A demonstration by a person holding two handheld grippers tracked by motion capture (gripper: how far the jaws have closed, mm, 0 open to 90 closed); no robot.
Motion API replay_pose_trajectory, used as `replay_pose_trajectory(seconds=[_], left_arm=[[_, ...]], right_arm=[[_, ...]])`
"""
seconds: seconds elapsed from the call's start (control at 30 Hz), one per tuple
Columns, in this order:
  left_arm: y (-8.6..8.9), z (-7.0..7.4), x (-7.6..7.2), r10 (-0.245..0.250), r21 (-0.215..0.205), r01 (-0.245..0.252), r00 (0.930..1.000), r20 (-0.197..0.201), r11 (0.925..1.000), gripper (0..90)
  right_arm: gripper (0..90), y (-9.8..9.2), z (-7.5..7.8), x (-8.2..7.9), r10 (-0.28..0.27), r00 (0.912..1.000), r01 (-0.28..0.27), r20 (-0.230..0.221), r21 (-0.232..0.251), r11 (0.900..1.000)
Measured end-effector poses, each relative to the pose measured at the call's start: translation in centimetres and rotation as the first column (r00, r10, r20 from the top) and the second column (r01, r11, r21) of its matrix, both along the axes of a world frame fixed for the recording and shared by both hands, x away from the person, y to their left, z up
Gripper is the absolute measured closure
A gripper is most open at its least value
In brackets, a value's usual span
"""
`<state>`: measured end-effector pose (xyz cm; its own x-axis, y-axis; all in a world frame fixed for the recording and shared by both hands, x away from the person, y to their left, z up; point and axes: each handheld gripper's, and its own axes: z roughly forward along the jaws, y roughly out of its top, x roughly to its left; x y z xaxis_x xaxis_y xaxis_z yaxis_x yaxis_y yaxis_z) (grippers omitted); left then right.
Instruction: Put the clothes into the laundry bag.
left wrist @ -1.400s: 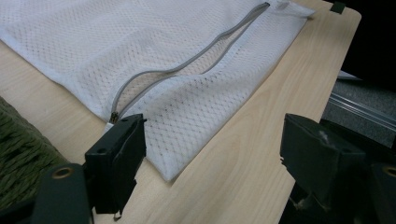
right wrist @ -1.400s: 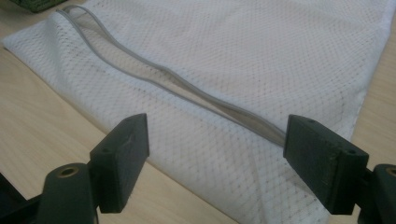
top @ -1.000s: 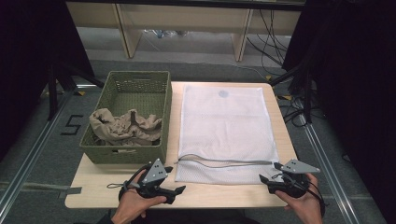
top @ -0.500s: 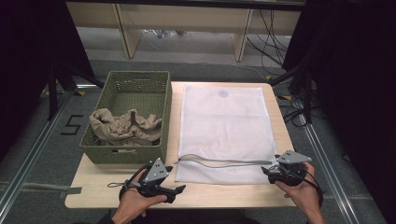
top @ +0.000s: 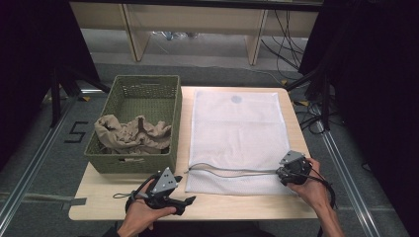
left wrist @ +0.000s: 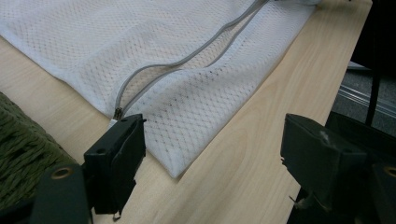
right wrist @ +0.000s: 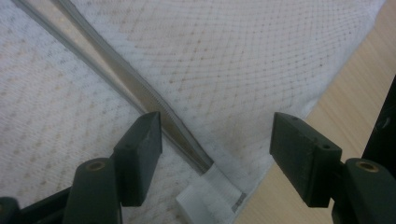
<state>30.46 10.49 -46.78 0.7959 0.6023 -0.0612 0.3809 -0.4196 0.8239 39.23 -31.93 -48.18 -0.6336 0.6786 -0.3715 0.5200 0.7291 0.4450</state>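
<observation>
From the high view, the white mesh laundry bag lies flat on the table in the middle of the frame, its zip partly open near the lower edge. My left gripper sits at the lower left, off the bag's corner, jaws apart and holding nothing. My right gripper is at the lower right, over the bag's corner where the zip ends. The green basket with crumpled beige clothes stands at the left, just beside the bag.

In the left gripper view, my jaws stand wide over bare wood, with the zip slider just above my left jaw at the middle left and the bag's corner between the jaws.

In the right gripper view, my jaws have just been closing but are not yet on anything; the zip's end and its white fabric tab lie between them at the lower middle.

To do this well, I judge I should pinch that tab end firmly with the right, pinning the bag, then bring the left onto the slider, so the zip runs without the mesh bunching.
</observation>
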Motion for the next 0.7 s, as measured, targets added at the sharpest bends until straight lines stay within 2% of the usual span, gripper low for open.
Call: replay_pose_trajectory(seconds=[0.03, 0.13, 0.2, 0.23, 0.27, 0.3, 0.37, 0.43, 0.53, 0.6, 0.63, 0.67, 0.7], left_arm=[[0.0, 0.0, 0.0, -0.001, -0.002, 0.001, 1.0000, 0.000, 1.0000, 22.2], [0.1, 0.0, 0.1, -0.015, 0.016, 0.015, 0.9998, 0.008, 0.9998, 22.3], [0.2, 0.0, 0.1, -0.021, 0.015, 0.021, 0.9998, 0.003, 0.9997, 22.4], [0.2, 0.1, 0.1, -0.017, 0.019, 0.017, 0.9999, 0.002, 0.9997, 22.4], [0.3, 0.2, 0.1, -0.013, 0.039, 0.013, 0.9999, 0.011, 0.9992, 22.5], [0.1, 0.1, 0.0, -0.003, 0.007, 0.003, 1.0000, 0.005, 1.0000, 22.5], [0.0, 0.1, -0.1, -0.002, -0.008, 0.002, 1.0000, 0.004, 1.0000, 22.5], [0.0, 0.1, -0.1, -0.005, -0.005, 0.005, 1.0000, 0.004, 1.0000, 22.9], [0.1, 0.0, 0.1, -0.009, 0.001, 0.009, 0.9999, 0.015, 1.0000, 23.0], [0.1, 0.1, 0.1, -0.012, 0.006, 0.012, 0.9999, 0.002, 0.9999, 23.3], [0.1, 0.1, 0.0, -0.006, 0.010, 0.006, 1.0000, 0.006, 0.9999, 23.3], [0.0, 0.1, 0.0, -0.003, -0.001, 0.003, 1.0000, 0.005, 1.0000, 23.3], [0.0, 0.1, 0.0, 0.001, -0.006, -0.001, 1.0000, 0.005, 1.0000, 23.3]], right_arm=[[35.6, 0.4, -0.2, 0.4, 0.025, 0.9997, -0.025, 0.004, -0.046, 0.999], [35.7, 1.1, -0.2, 0.9, 0.034, 0.9994, -0.033, 0.007, -0.088, 0.996], [35.8, 1.4, -0.2, 1.0, 0.026, 0.9997, -0.025, 0.004, -0.090, 0.996], [35.9, 1.7, -0.2, 1.5, 0.031, 0.9993, -0.029, 0.022, -0.094, 0.995], [36.0, 1.8, -0.3, 1.7, 0.036, 0.9990, -0.033, 0.027, -0.101, 0.994], [36.7, 1.9, -0.3, 1.9, 0.038, 0.9986, -0.034, 0.036, -0.102, 0.994], [40.2, 2.1, -0.2, 2.1, 0.035, 0.9985, -0.031, 0.043, -0.084, 0.996], [42.3, 2.1, -0.2, 2.3, 0.039, 0.9976, -0.035, 0.057, -0.069, 0.997], [52.0, 2.9, 0.2, 2.7, 0.077, 0.9952, -0.078, 0.060, 0.013, 0.997], [53.7, 3.1, 0.2, 2.8, 0.086, 0.9944, -0.087, 0.062, 0.016, 0.996], [56.0, 3.6, 0.1, 3.0, 0.103, 0.9937, -0.105, 0.043, 0.039, 0.994], [60.3, 4.4, -0.2, 3.3, 0.167, 0.9852, -0.168, 0.041, 0.035, 0.985], [60.3, 4.4, -0.2, 3.3, 0.167, 0.9852, -0.168, 0.041, 0.035, 0.985]])
